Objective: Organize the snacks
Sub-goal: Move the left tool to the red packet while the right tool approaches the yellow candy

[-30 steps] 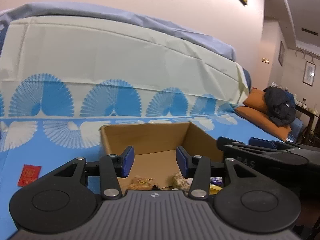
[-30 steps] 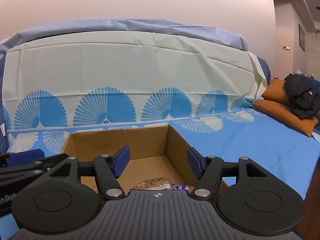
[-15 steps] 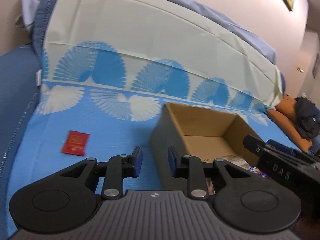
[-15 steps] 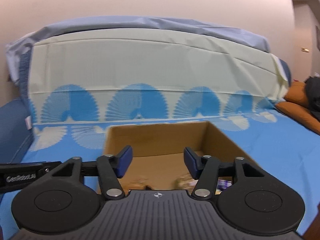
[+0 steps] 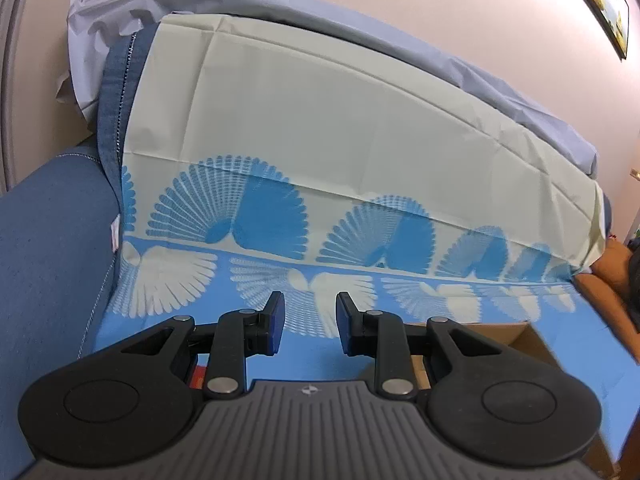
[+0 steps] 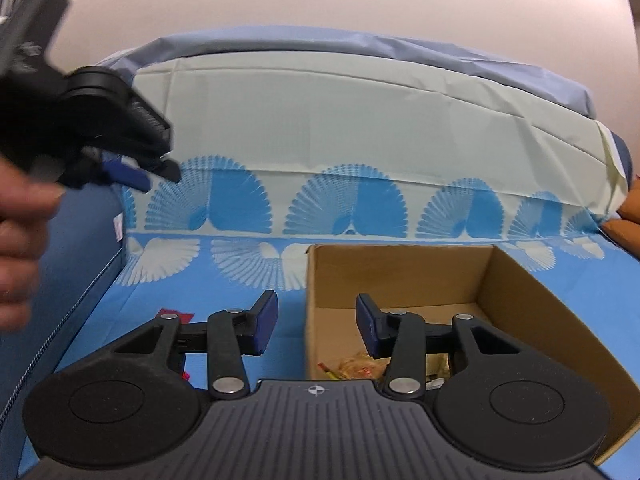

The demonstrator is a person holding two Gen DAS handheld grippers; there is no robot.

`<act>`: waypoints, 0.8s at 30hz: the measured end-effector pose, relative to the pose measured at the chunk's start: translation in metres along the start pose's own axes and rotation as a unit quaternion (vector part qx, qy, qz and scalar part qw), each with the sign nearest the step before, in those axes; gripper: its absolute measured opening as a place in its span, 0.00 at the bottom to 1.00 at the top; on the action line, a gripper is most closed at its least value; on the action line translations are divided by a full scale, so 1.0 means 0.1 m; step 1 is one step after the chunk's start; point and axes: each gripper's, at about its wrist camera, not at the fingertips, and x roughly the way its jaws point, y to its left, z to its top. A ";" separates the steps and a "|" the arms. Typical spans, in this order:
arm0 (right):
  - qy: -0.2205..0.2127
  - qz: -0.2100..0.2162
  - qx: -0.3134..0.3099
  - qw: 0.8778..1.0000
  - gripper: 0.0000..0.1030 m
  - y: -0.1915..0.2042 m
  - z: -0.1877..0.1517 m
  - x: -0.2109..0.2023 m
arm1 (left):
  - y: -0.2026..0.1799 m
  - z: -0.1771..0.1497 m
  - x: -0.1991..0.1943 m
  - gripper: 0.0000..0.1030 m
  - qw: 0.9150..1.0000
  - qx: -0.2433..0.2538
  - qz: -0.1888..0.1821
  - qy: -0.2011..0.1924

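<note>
An open cardboard box (image 6: 516,296) stands on the blue patterned cloth, with snack packets (image 6: 356,366) on its floor. Its corner shows at the right of the left wrist view (image 5: 532,340). A red snack packet (image 6: 178,317) lies on the cloth left of the box; a sliver of it shows behind the left gripper's finger (image 5: 197,374). My right gripper (image 6: 316,320) is open and empty, above the box's left wall. My left gripper (image 5: 310,324) is open and empty, held over the cloth left of the box. It also shows blurred at the upper left of the right wrist view (image 6: 132,168).
The cloth (image 6: 248,264) covers a sofa seat and backrest (image 5: 360,140). A blue denim armrest (image 5: 48,264) is on the left. An orange cushion (image 5: 608,284) lies at the far right. A hand (image 6: 20,240) holds the left gripper.
Both grippers have swung left. The left one left the box and now faces the cloth near the armrest, its jaws a little wider than half a second ago. The right one moved to the box's left wall.
</note>
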 end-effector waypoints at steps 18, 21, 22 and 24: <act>0.027 0.086 -0.081 0.993 0.44 0.56 -0.16 0.10 | 0.98 -0.20 0.70 0.30 0.984 -0.055 0.034 0.164; 0.045 0.107 -0.091 0.989 0.46 0.68 -0.14 0.16 | 1.17 -0.16 0.70 0.30 0.982 -0.077 0.046 0.165; 0.056 0.114 -0.090 0.988 0.47 0.72 -0.13 0.20 | 1.24 -0.15 0.69 0.30 0.982 -0.087 0.048 0.163; 0.075 0.118 -0.079 0.987 0.51 0.81 -0.11 0.30 | 1.35 -0.11 0.66 0.30 0.980 -0.104 0.050 0.160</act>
